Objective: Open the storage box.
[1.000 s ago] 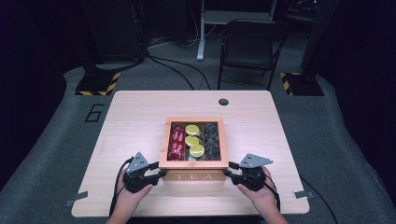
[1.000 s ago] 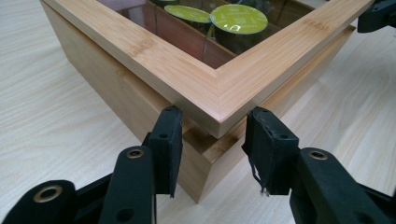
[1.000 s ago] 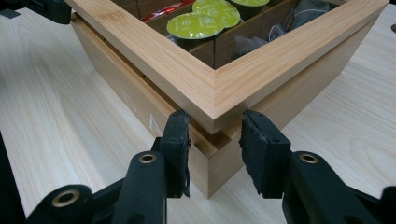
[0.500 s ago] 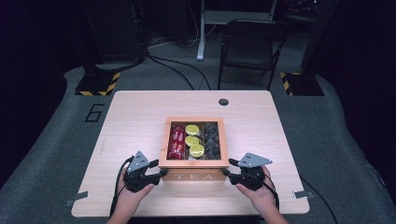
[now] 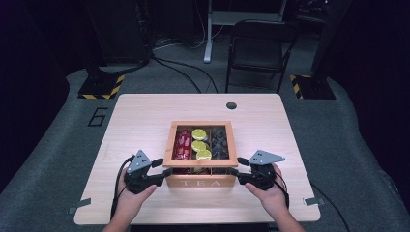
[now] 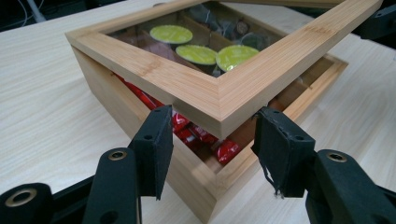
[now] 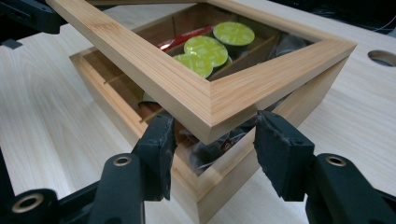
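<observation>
While the lid stands lifted off the box at its near edge, this is how things lie:

Tea box [image 5: 200, 180]: wooden, marked TEA on its front wall, on the desk [image 5: 145, 116] near the middle of the near edge.
Lid [image 5: 202, 166]: a wooden frame with a clear pane, raised at the near side, with a gap to the box rim visible in both gripper views.
Left gripper [image 6: 212, 135]: at the near left corner of the lid; its jaws have just been opening, now spread with the corner between them, pads beside the wood, not pressing.
Right gripper [image 7: 212, 135]: at the near right corner of the lid; jaws likewise just opening, spread around that corner.
Contents: red packets [image 6: 224, 150] in the left compartment, green-topped capsules [image 5: 199, 145] in the middle, dark capsules [image 5: 220, 142] on the right.
Hands: left hand [image 5: 131, 198] and right hand [image 5: 268, 193] at the desk's near edge.
</observation>
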The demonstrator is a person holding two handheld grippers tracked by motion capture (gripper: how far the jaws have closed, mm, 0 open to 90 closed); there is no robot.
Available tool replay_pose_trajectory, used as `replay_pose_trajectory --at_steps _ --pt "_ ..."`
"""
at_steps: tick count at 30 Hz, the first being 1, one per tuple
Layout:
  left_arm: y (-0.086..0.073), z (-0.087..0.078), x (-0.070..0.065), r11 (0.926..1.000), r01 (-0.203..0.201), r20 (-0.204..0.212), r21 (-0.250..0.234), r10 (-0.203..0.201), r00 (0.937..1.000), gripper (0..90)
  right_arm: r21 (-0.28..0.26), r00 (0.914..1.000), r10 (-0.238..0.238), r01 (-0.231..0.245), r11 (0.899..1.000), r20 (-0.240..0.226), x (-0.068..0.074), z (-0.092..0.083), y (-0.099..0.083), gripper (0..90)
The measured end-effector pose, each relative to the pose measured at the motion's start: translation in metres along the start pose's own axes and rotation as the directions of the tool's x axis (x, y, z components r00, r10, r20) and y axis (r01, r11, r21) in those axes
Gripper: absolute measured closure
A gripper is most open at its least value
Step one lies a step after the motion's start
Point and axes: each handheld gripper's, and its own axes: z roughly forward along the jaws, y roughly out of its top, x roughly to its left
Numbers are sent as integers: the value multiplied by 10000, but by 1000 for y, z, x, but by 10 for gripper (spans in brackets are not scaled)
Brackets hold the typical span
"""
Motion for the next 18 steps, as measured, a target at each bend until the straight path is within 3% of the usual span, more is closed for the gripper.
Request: replay_pose_trajectory --at_steps 7,18 --pt "9 -3 3 9998 173 150 8 -174 9997 475 363 9986 -485 478 9982 208 0 -4 17 477" --pt "26 -8 4 9997 84 -86 -223 -86 9999 482 102 9993 -338 337 9994 163 -5 -10 31 483"
